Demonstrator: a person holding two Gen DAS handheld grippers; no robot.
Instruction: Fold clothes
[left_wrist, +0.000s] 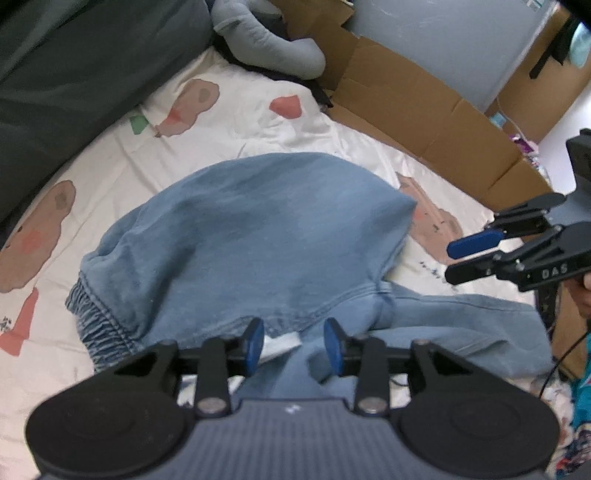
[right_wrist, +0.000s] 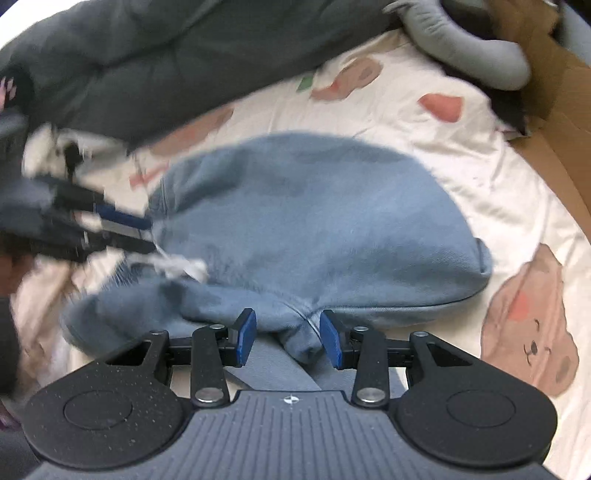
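Note:
A light blue denim garment (left_wrist: 258, 236) lies folded over on the bear-print sheet (left_wrist: 258, 122), its gathered elastic hem (left_wrist: 96, 317) at the left. My left gripper (left_wrist: 294, 345) hangs over the garment's near edge, open; its blue pads (left_wrist: 255, 343) stand apart with cloth and a white tag (left_wrist: 284, 343) below them. In the right wrist view the garment (right_wrist: 314, 221) fills the middle and my right gripper (right_wrist: 288, 339) is open over a loose fold, pads not pressing it. From the left wrist view the right gripper (left_wrist: 456, 260) hovers beside the garment with nothing between its fingers. The blurred left gripper (right_wrist: 146, 234) sits at the garment's left edge.
A dark green duvet (left_wrist: 74, 74) bunches along the far left. A grey cushion (left_wrist: 266, 40) lies at the head of the bed. Flattened cardboard (left_wrist: 424, 110) lines the right side. A hand (left_wrist: 583, 291) shows at the right edge. White cord (right_wrist: 181, 266) trails by the garment.

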